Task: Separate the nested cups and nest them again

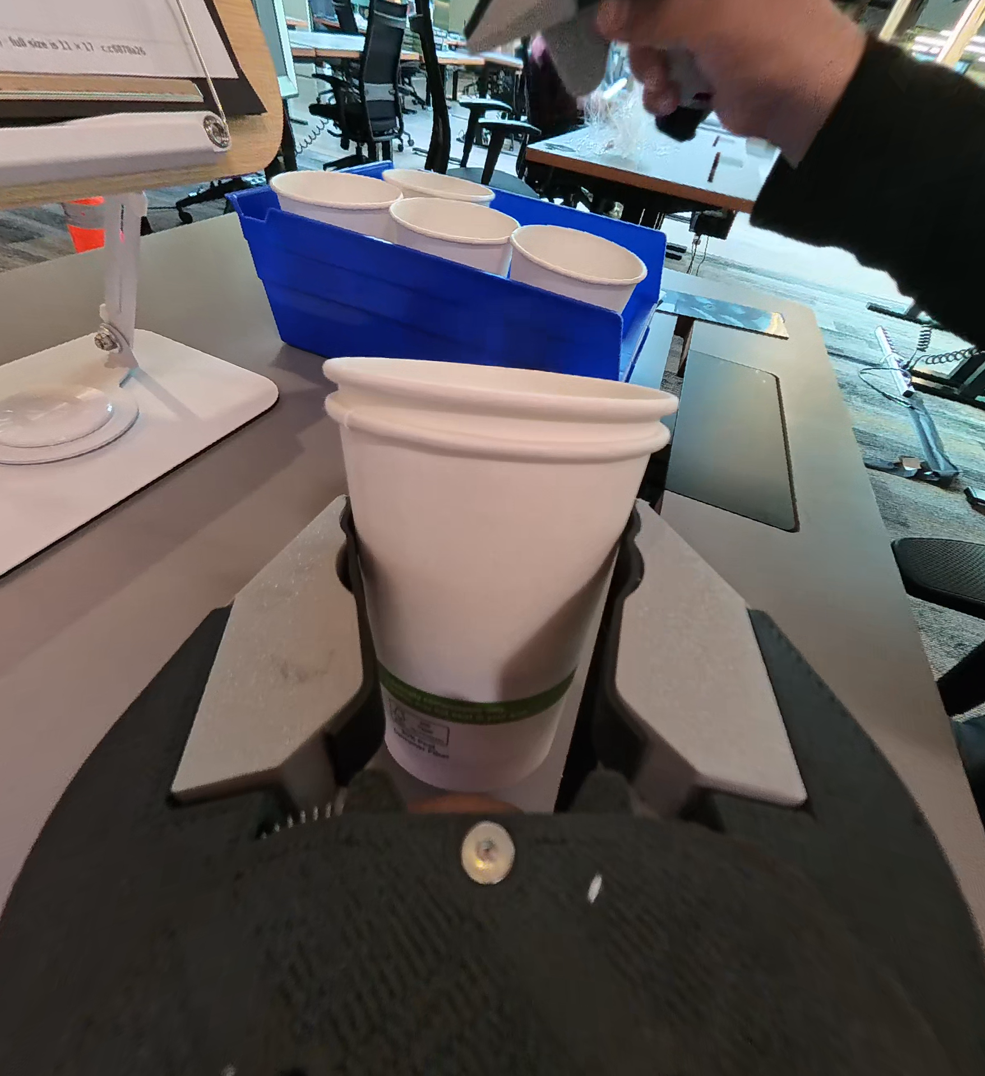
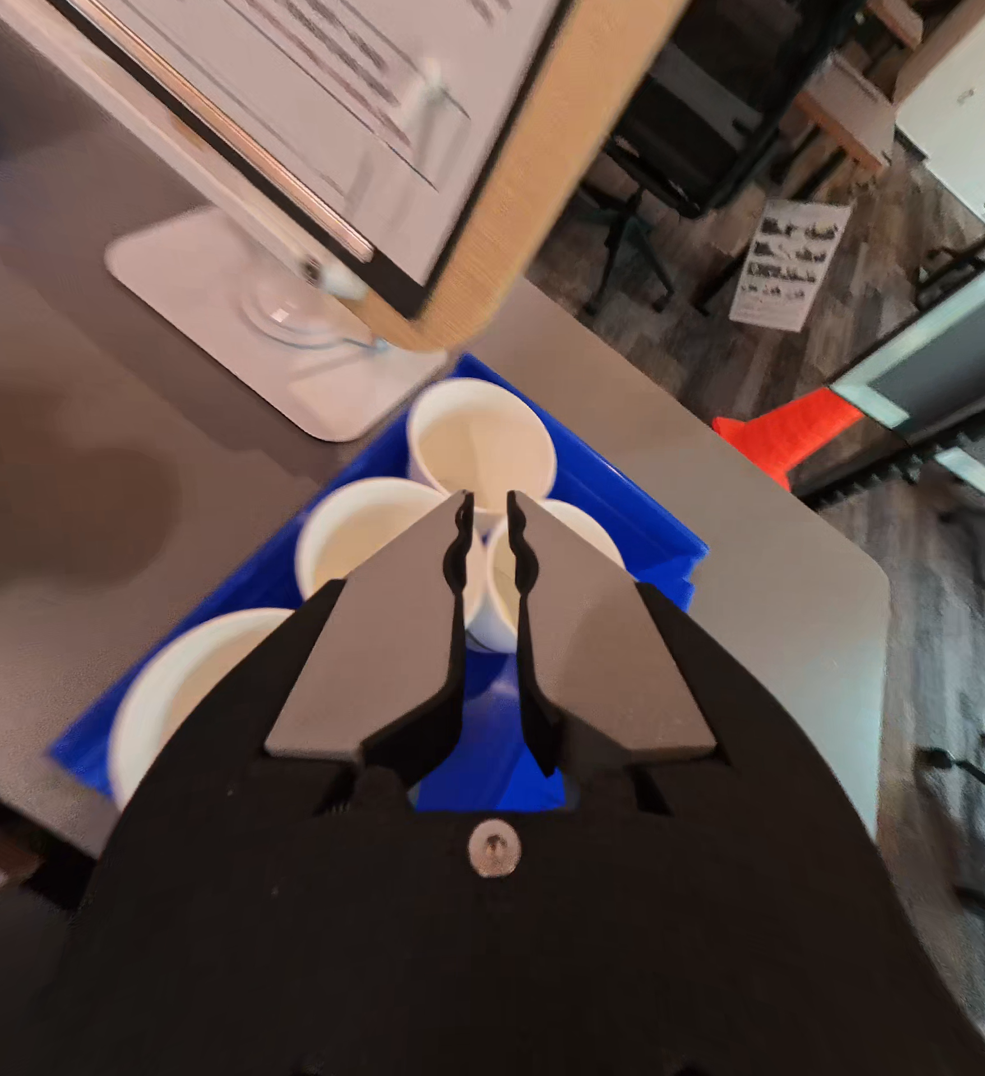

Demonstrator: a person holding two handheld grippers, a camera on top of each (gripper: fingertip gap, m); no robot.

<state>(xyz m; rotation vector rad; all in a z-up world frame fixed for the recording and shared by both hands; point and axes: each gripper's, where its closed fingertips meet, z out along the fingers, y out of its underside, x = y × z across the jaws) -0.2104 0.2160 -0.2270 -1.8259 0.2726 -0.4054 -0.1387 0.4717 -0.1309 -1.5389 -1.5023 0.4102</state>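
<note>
Office chairs and desks fill the background behind a grey table (image 1: 198, 611). On it stands a white stand (image 1: 99, 431) carrying a wood-edged board (image 1: 129, 163) with a printed sheet; a second printed sheet (image 2: 787, 265) lies on the floor, and an orange cone (image 2: 787, 434) sits beyond the table edge.

The left gripper (image 1: 487, 518) has its jaws spread around the nested cups (image 1: 490, 524), pressed against both sides of the lower wall. These are white paper cups, one inside the other, two rolled rims stacked at the top, held upright just above the table in front of a blue bin (image 1: 420, 303). A green band with small print beneath it rings the base (I leave the wording alone).

Four loose cups (image 1: 577, 262) stand open-mouthed in the bin.

The right gripper (image 2: 487, 495), held in a hand (image 1: 728, 75) with a dark sleeve, hangs over the bin, jaws nearly together with a narrow gap, holding nothing.
</note>
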